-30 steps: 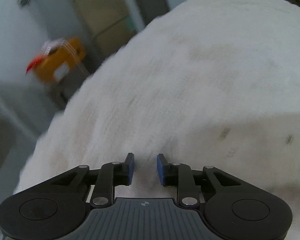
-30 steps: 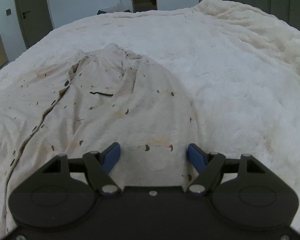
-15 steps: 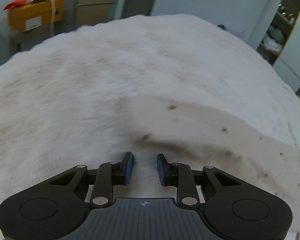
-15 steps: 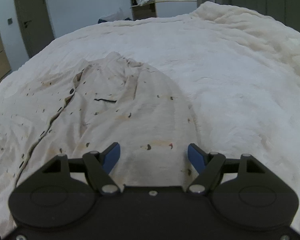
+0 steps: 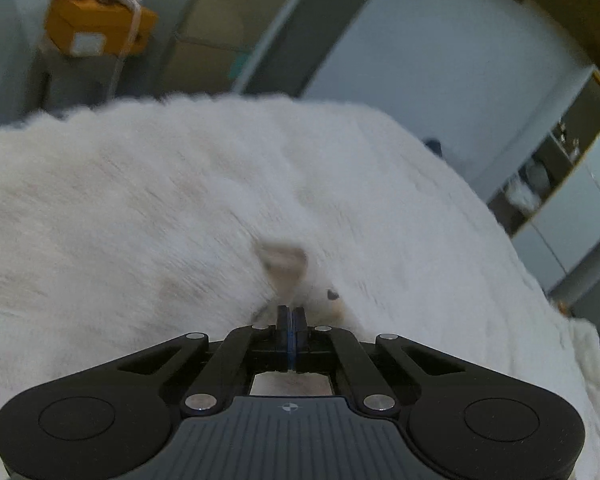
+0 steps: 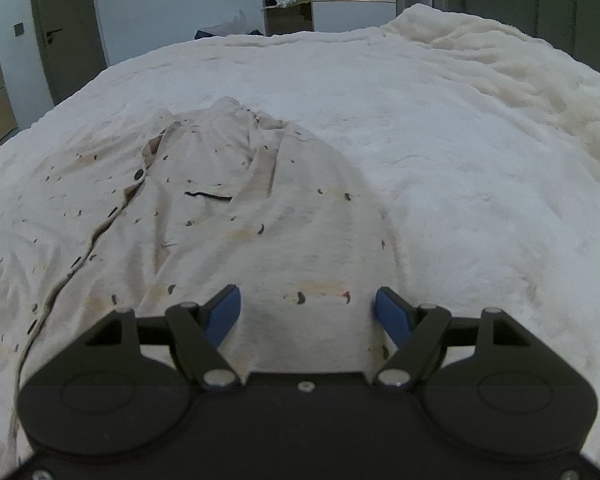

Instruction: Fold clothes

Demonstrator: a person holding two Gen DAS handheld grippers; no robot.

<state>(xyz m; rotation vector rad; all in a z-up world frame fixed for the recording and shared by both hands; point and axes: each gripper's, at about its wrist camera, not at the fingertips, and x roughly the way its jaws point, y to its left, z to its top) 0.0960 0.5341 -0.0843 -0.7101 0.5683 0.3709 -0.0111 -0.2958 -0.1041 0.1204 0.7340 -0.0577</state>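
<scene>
- The orange cardboard box (image 5: 96, 26) is sitting on a grey stand at the far left of the left wrist view, beyond the bed.
- The left gripper (image 5: 291, 314) is pinching a blurred tip of the cream speckled button-up shirt (image 5: 285, 268), pads pressed together on the cloth.
- The fluffy white blanket (image 6: 460, 168) is covering the bed, with the shirt (image 6: 236, 208) lying spread on its left half.
- The right gripper (image 6: 307, 308) is hovering over the shirt's near end, its blue pads (image 6: 222, 312) standing wide apart, gripping nothing.
</scene>
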